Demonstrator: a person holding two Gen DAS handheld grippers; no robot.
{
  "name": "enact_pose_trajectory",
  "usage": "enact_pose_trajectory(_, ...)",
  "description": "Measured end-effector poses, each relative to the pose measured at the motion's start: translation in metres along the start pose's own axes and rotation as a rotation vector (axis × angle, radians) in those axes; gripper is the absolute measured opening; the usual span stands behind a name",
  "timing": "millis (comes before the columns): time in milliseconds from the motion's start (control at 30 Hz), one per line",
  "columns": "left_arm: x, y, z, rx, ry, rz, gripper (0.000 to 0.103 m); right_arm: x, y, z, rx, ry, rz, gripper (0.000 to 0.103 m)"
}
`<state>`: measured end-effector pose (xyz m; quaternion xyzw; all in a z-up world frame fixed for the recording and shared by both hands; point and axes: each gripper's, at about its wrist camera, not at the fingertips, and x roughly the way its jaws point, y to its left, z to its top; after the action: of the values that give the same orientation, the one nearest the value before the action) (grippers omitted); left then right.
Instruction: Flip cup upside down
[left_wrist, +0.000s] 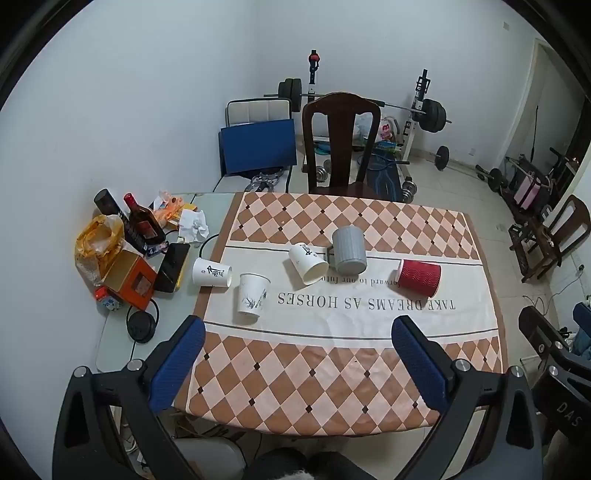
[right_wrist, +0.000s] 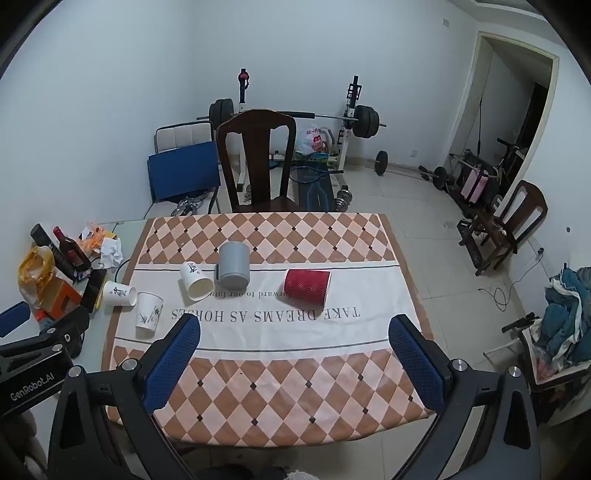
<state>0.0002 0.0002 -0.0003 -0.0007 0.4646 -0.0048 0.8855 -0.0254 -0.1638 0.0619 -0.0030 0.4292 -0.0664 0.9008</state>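
Several cups sit on the checkered tablecloth (left_wrist: 295, 387). A white paper cup (left_wrist: 252, 297) stands upright at the left; it also shows in the right wrist view (right_wrist: 147, 314). Two white cups (left_wrist: 211, 272) (left_wrist: 307, 263) lie on their sides. A grey mug (left_wrist: 348, 249) (right_wrist: 233, 264) stands mouth down. A red ribbed cup (left_wrist: 420, 277) (right_wrist: 307, 287) lies on its side. My left gripper (left_wrist: 297, 354) and right gripper (right_wrist: 293, 350) are both open, empty, held above the near part of the table, well short of the cups.
Clutter fills the table's left end: bottles (left_wrist: 142, 225), an orange box (left_wrist: 129, 280), a yellow bag (left_wrist: 98, 240), a phone (left_wrist: 173, 267), crumpled paper. A dark wooden chair (left_wrist: 341, 144) stands at the far side. Weight equipment (left_wrist: 428, 110) lies behind.
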Motion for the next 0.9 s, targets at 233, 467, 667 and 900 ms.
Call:
enact_pose_trajectory(233, -0.001, 0.0003, 0.0003, 0.003, 0.001, -0.001, 0.103, -0.0001, -0.0002, -0.0001, -0.005, 0.001, -0.005, 0.103)
enact_pose_trajectory(467, -0.001, -0.0002, 0.0002, 0.004, -0.001, 0.006, 0.103, 0.0014, -0.0014, 0.0, -0.004, 0.0, -0.008, 0.103)
enact_pose_trajectory(667, -0.0013, -0.0003, 0.0002, 0.006, 0.001, 0.004, 0.103, -0.0005, -0.0013, 0.0001, -0.003, -0.003, -0.007, 0.103)
enact_pose_trajectory(900, -0.0019, -0.0003, 0.0001, 0.006, -0.002, 0.004, 0.103, -0.002, -0.0022, -0.0004, -0.002, -0.007, -0.006, 0.103)
